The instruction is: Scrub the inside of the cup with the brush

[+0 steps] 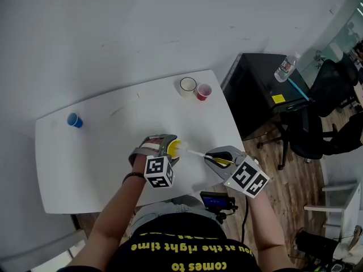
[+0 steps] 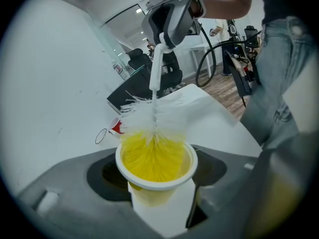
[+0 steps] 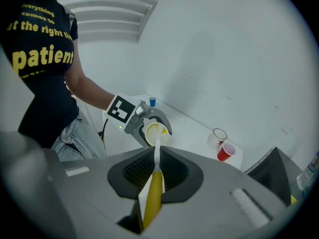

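Standing at the white table (image 1: 96,169), the person grips a tool in each hand over its 6 o'clock edge. The left gripper (image 1: 169,146) has its jaws spread wide and pressed against the sides of the cup (image 2: 162,208), which is white outside and yellow inside, with its mouth tipped toward 3 o'clock. The right gripper (image 1: 214,158) comes in from that side, its jaws nearly together and pinched on the yellow handle of the brush (image 2: 154,118). The brush's white stem runs across to the cup, and its bristles sit inside, with the upper ones fanning out above the rim. Across the table at 1 o'clock, a red cup (image 1: 203,92) stands just beside a pale cup (image 1: 188,86). A small blue cup (image 1: 74,120) stands alone at 10 o'clock, well apart from the others.
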Motion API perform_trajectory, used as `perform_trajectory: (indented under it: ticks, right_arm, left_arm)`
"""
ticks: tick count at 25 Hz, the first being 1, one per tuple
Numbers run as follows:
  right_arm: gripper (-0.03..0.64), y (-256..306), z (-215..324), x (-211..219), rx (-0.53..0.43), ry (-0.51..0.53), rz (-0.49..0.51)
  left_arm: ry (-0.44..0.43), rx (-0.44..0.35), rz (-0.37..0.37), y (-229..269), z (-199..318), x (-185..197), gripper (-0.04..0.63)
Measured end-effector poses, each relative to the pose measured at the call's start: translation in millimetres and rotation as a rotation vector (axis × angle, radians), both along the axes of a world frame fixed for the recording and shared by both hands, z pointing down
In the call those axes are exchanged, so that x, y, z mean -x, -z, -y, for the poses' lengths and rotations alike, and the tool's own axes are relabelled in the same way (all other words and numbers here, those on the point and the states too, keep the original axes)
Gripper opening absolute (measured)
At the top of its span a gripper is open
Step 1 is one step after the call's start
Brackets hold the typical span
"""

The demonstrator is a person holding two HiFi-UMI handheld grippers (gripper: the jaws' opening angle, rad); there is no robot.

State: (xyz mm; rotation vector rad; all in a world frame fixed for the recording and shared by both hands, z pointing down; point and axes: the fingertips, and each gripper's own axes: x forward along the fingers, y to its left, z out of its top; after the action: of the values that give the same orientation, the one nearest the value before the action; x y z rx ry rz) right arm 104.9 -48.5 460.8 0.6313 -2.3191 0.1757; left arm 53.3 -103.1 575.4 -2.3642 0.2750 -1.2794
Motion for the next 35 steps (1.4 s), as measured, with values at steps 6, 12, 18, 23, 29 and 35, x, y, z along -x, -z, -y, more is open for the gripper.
perform_trajectory:
  ticks: [6,12,18,23,29,35]
  right_arm:
    - [0.038,2.6,-5.1,-7.4,-0.008,0.013,-0.025]
    - [0.038,1.8,-6.3,-8.0,-0.012,0.008,-0.041]
    - [0.038,-5.0,-3.8,-3.0,-0.016,0.001,-0.049]
    - [0.038,-4.4,-4.3,-0.2,-0.010,0.012,-0.048]
    - [0.038,0.9,-9.4,-5.4,0.017,0.016,-0.045]
    - [0.038,-12.2,-22.0,0.0,0.058,0.073,-0.088]
  left_arm:
    - [0.013,0.006,0.006,-4.3,1.1,8.7,0.339]
    - [0.021,0.019,0.003,-7.6,0.7,10.2,0.339]
    - [0.002,0.013,-0.015,0.3,-6.8,-0.6,0.339]
    - [0.000,0.009,-0.013,-0.9,-4.6,4.2,0.339]
    - [0.024,0.001,0.006,-4.6,4.6,17.8,0.339]
    - [0.009,0.001,0.033,-10.8,1.6,22.7,0.339]
